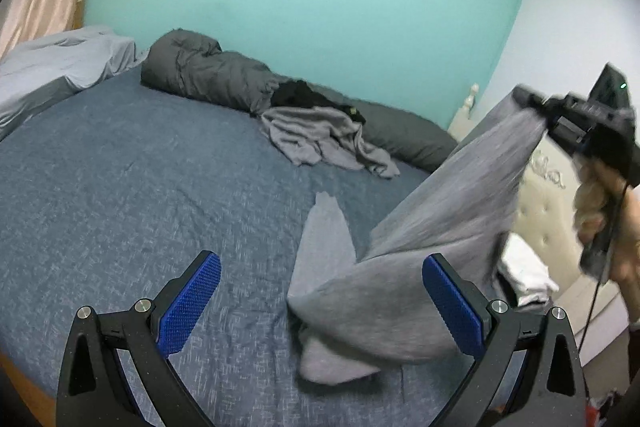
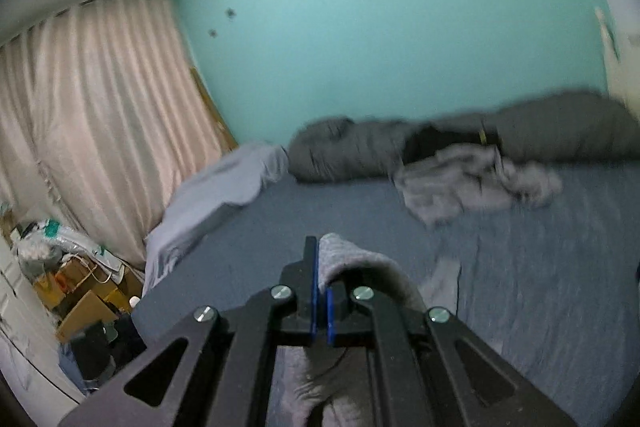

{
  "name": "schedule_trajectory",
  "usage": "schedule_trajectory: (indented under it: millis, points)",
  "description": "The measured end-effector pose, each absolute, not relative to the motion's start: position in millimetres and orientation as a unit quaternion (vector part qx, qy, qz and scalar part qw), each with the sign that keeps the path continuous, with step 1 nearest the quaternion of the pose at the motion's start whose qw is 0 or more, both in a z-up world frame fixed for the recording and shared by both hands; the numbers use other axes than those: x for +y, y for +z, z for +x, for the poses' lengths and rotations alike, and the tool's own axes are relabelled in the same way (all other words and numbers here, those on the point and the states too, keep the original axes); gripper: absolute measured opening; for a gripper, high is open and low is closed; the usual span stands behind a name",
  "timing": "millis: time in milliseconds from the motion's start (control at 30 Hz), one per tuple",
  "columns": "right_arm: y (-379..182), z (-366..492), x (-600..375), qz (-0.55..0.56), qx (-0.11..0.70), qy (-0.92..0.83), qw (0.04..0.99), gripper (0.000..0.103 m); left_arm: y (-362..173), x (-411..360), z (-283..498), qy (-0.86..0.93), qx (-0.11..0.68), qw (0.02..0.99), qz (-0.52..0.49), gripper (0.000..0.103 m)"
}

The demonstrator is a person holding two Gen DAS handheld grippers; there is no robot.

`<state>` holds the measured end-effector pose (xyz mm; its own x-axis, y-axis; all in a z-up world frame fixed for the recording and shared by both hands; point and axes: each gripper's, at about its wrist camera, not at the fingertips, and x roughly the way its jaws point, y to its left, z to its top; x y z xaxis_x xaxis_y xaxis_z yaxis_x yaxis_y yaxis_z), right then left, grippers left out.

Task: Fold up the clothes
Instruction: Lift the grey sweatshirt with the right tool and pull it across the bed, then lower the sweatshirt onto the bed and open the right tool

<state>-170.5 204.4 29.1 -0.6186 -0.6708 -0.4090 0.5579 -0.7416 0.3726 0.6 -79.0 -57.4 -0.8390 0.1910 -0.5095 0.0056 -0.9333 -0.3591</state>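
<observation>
Left wrist view, nearest first: the left gripper (image 1: pixel 320 311) stands spread wide with nothing between its blue pads (image 1: pixel 188 305), hanging over the blue bed sheet (image 1: pixel 120 187). Just ahead of it, from about twelve to three o'clock, lies the lower end of the grey garment (image 1: pixel 420 267), bunched and partly doubled on the sheet, with one flap lying flat toward twelve o'clock. From that bunch the cloth rises taut toward two o'clock, where the right gripper (image 1: pixel 560 119) has its upper end pinched and held well above the bed, so the garment's long axis runs from the near sheet up and to the right. In the right wrist view the right gripper's pads are pressed together on a fold of that same grey cloth, which drapes back over the tool and hangs below it. The free low end therefore sits nearer the left gripper, slightly to its right, and I judge that any next grasp falls to that side. The garment is not yet a neat fold. Farther off, around twelve o'clock, a crumpled grey garment (image 1: pixel 328 139) lies loose on the sheet, with a black garment (image 1: pixel 300 95) behind it against the rolled dark grey duvet (image 1: pixel 208 75).
</observation>
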Motion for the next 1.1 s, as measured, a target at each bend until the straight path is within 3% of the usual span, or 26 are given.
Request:
schedule_trajectory:
  millis: [233,367,400,433,500,867,1100]
  points:
    - [-60.4,-199.7,201.2,0.333,-0.081,-0.895,0.287,0.006,-99.8,-62.6,-13.4,0.934,-0.158,0.055,-0.315,0.103]
    - [-96.2,-221.0,204.4,0.364,-0.074,-0.894,0.249,0.017,-118.7,-55.7,-27.4,0.930,-0.145,0.053,-0.333,0.103]
    - [-104.4,-225.7,206.3,0.372,-0.075,-0.894,0.237,0.028,-123.3,-54.1,-31.0,0.929,-0.141,0.053,-0.337,0.103]
    - [-110.1,-229.9,208.7,0.379,-0.074,-0.894,0.227,0.046,-127.9,-52.5,-34.6,0.928,-0.138,0.052,-0.342,0.103]
    - [-121.3,-237.2,215.9,0.391,-0.071,-0.894,0.207,0.060,-137.0,-49.2,-41.9,0.926,-0.131,0.051,-0.350,0.103]
    - [-121.4,-222.2,284.5,0.382,-0.123,-0.899,0.176,0.067,-164.6,-19.4,-80.7,0.918,-0.110,0.075,-0.375,0.103]
    - [-135.6,-203.6,274.4,0.429,-0.116,-0.867,0.226,0.067,-175.0,-8.4,-100.4,0.906,-0.115,0.095,-0.397,0.103]
